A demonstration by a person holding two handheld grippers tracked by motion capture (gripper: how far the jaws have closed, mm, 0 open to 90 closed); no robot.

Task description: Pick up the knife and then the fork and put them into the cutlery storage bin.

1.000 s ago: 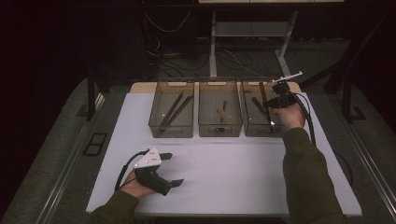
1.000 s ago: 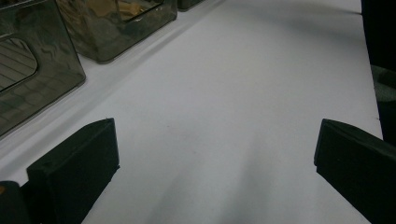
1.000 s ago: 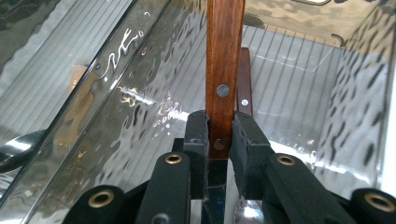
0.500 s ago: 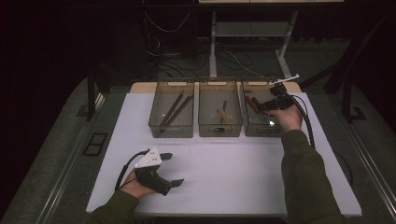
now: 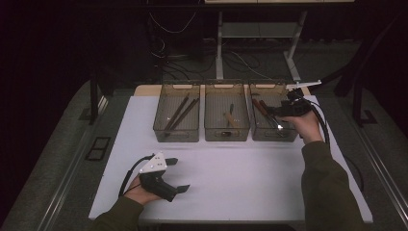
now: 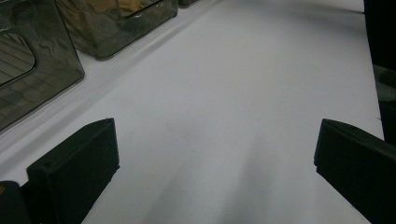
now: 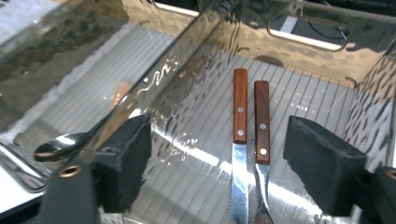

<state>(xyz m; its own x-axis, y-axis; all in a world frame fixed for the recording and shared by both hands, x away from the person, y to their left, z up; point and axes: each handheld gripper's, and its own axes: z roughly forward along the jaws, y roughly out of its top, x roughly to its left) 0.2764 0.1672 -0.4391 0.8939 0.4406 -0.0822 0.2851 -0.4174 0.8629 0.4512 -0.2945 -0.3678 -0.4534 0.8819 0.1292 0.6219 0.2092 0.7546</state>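
the white table [image 5: 250,187] carries three smoky bins; the right bin [image 5: 263,89] holds two wood-handled utensils [image 7: 240,112]. the likely step is a pick from that bin: judged best done by lowering straight over one handle, clear of the bin wall. the right gripper [image 7: 217,154] hovers above them, jaws wide, empty. the left gripper [image 5: 173,173] rests on the table, jaws spread, holding nothing.
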